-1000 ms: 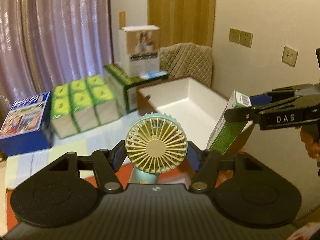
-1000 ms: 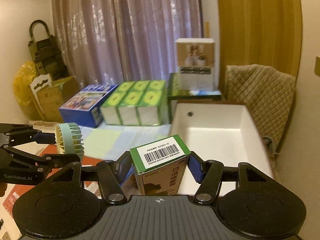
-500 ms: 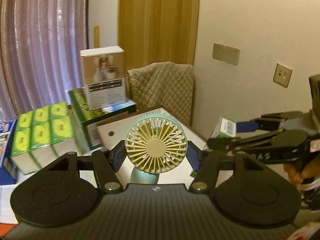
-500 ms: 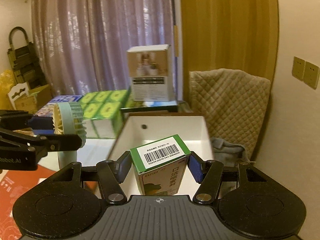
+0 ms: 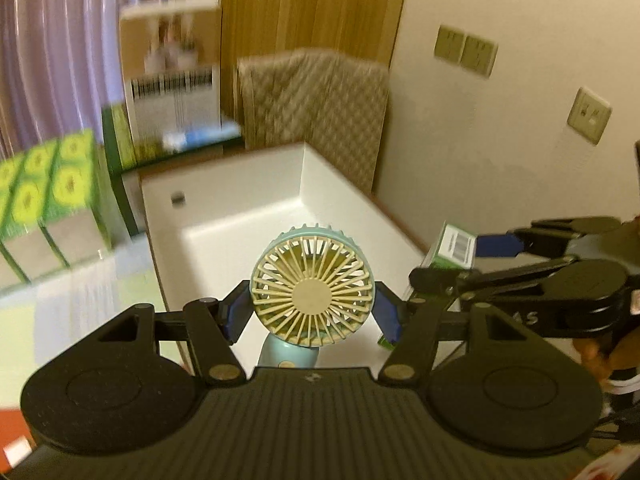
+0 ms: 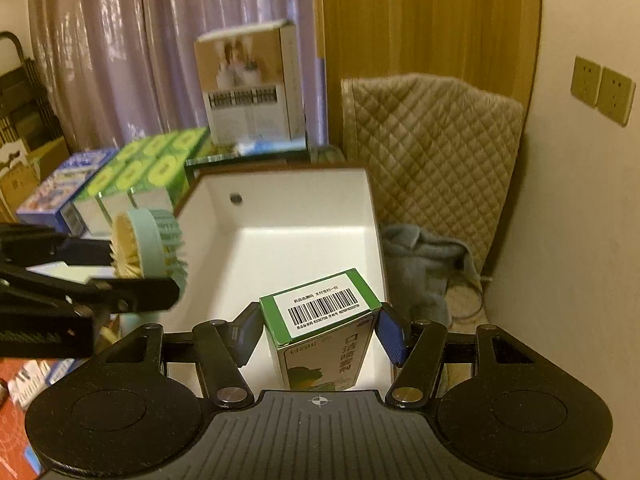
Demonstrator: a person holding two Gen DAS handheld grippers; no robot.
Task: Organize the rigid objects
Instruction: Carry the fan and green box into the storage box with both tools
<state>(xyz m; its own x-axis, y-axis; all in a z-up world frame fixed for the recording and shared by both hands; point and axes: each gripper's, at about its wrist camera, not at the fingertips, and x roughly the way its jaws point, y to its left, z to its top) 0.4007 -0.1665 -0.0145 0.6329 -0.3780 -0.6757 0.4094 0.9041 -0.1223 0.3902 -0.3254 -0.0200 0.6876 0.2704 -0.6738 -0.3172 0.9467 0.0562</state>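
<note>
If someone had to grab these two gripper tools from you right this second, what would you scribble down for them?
Left gripper: shut on the small fan, pinched at the sides of its round head, held above the near left part of the white bin.
Right gripper: shut on the green carton, upright, barcode on top, above the bin's near end.
Done: both items picked up and brought to the bin.
Left: lower each one in and let go; the bin looks empty so far. Boxes behind it appear untouched.

wrist views, close, both facing white bin (image 5: 248,184)
</note>
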